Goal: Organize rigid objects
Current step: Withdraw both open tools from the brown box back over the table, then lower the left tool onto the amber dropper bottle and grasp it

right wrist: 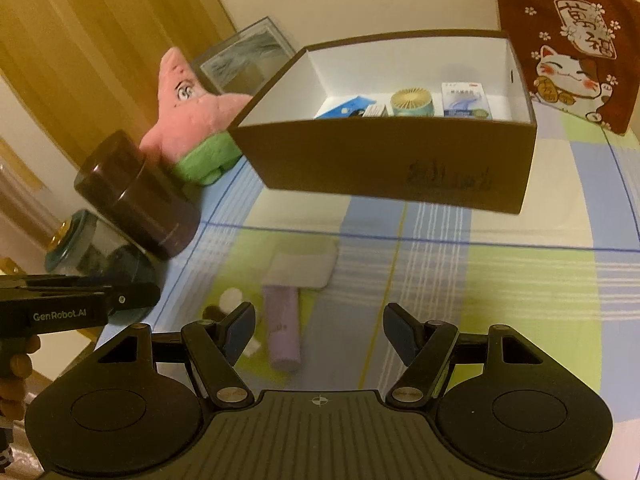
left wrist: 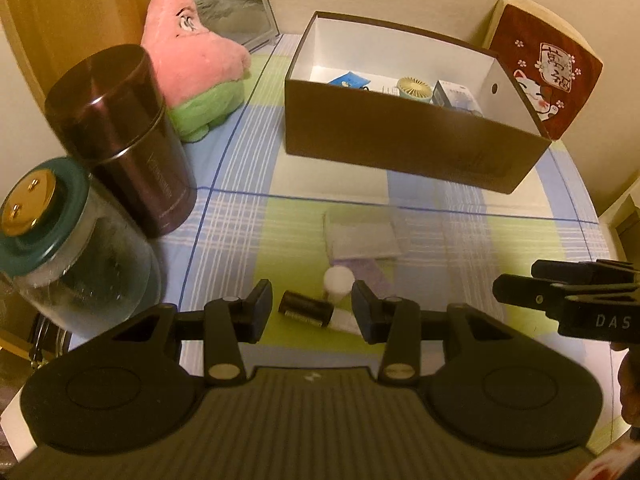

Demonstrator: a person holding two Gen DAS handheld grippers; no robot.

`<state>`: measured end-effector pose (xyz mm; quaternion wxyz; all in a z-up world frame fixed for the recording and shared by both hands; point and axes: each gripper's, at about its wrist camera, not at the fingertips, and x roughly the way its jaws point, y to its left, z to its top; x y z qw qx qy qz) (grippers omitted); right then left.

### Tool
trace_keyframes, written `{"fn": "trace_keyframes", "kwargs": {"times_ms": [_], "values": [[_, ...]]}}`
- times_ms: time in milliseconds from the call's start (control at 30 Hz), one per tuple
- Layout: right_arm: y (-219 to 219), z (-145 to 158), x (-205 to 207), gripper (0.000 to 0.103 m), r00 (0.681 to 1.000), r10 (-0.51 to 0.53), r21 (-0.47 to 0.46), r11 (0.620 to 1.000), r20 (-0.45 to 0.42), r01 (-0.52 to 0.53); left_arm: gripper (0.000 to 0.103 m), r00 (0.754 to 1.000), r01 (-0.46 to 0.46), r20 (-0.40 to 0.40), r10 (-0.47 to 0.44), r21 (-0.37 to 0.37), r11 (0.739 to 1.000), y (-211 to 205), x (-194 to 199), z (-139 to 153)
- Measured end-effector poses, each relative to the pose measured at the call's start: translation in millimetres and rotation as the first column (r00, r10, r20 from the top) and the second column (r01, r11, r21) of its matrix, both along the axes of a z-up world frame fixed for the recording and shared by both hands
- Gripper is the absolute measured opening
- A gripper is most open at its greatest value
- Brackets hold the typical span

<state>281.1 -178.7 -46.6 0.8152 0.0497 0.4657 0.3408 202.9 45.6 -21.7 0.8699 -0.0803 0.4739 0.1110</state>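
I hang my left gripper (left wrist: 312,312) apart over the black cylinder (left wrist: 306,309) (nothing clamped), right gripper (right wrist: 319,332) apart too, box (right wrist: 384,168) waiting behind.

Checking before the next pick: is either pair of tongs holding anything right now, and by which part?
Nothing is held. The left tongs and the right tongs both stand open over the table.

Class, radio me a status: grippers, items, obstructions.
Left gripper open, empty. Right gripper open, empty. Black cylinder, pink tube loose on table; brown box unobstructed.
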Motion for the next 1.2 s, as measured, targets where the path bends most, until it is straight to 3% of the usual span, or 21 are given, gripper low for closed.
{"fn": "trace_keyframes", "kwargs": {"times_ms": [567,1200], "values": [[9.0,-25.4,-25.7,0.071,0.999,0.044,-0.075,0.996,-0.021,-0.046,0.041,0.998,-0.017,-0.057,0.014,-0.051,0.999,-2.1,-27.5,-30.4],[21.6,-52.4,-18.6,0.071,0.998,0.056,-0.128,0.990,-0.042,-0.061,0.047,0.996,-0.020,-0.083,0.011,-0.110,0.994,-7.6,-10.0,-60.3]]}}
